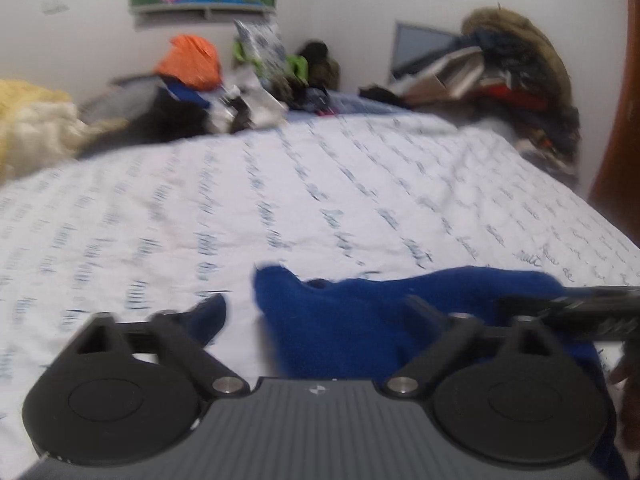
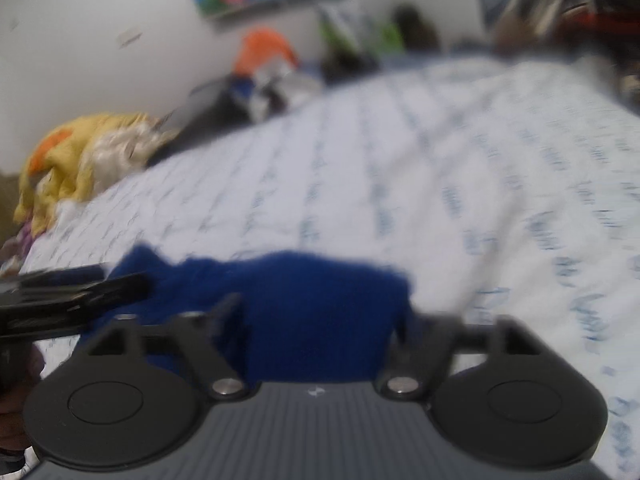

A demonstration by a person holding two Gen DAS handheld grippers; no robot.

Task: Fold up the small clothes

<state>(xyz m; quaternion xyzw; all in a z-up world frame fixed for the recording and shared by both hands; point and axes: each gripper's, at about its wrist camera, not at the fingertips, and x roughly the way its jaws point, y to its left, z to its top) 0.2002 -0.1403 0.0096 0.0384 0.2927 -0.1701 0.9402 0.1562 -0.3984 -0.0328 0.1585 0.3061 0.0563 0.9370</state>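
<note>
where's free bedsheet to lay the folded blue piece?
Free: the white script-printed bedsheet between the blue fleece garment and the far clutter. Crowded: orange cloth and dark pile at the wall, coats heap far right, yellow fabric far left.

Bed [image 1: 320, 184] covered by white sheet with blue script print. Blue garment [image 1: 360, 320] lying on near edge. Clothing pile [image 1: 516, 80] at far right, yellow fabric [image 2: 80, 160] at left.

Garment [image 1: 340, 320] lies on bed [image 1: 280, 200]; clutter [image 1: 240, 92] seemingly behind.
</note>
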